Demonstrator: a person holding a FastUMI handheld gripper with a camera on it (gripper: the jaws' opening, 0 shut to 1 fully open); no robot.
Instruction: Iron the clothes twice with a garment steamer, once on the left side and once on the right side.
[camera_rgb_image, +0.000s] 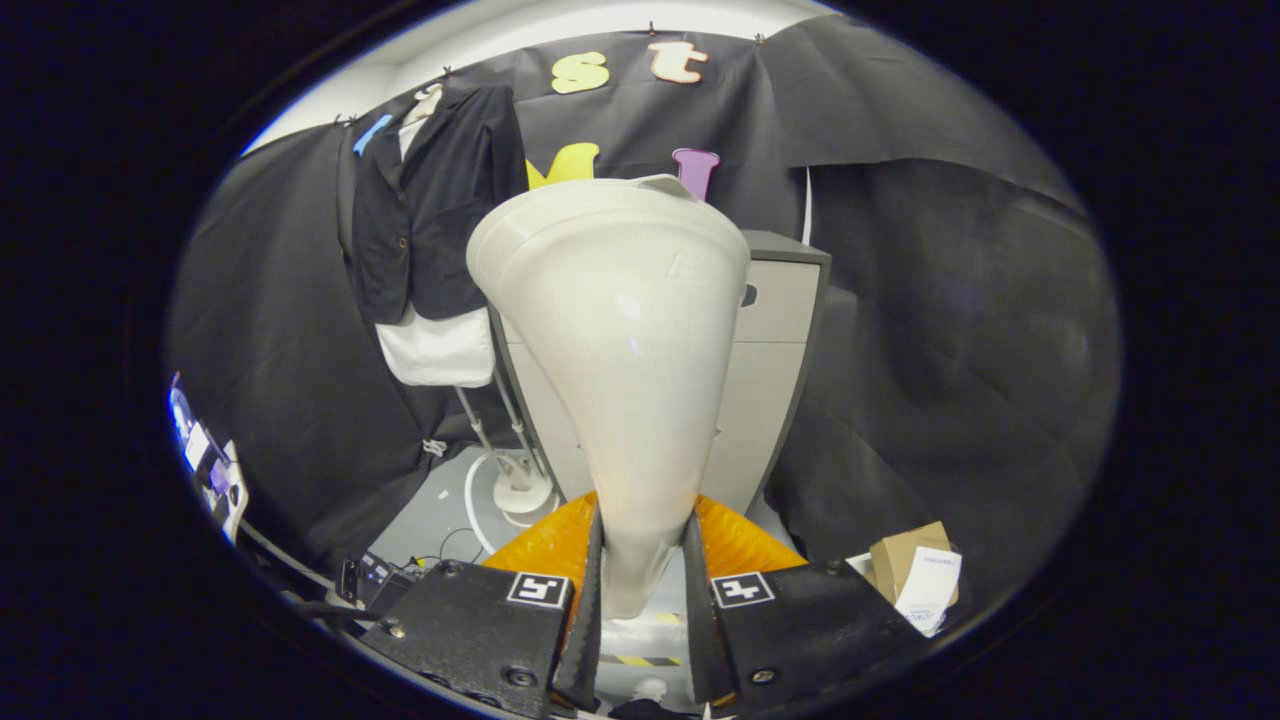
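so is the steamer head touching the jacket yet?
No: the steamer head, gripped between the jaws of the gripper, stands apart from the jacket hanging beyond it.

Cream steamer (615, 340), black jacket (435, 200) over white shirt (440, 350) (grey cabinet (775, 330) behind)

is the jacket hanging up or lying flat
Hanging up. The dark jacket hangs upright on a stand over a white garment, beyond the steamer head that the gripper is shut on.
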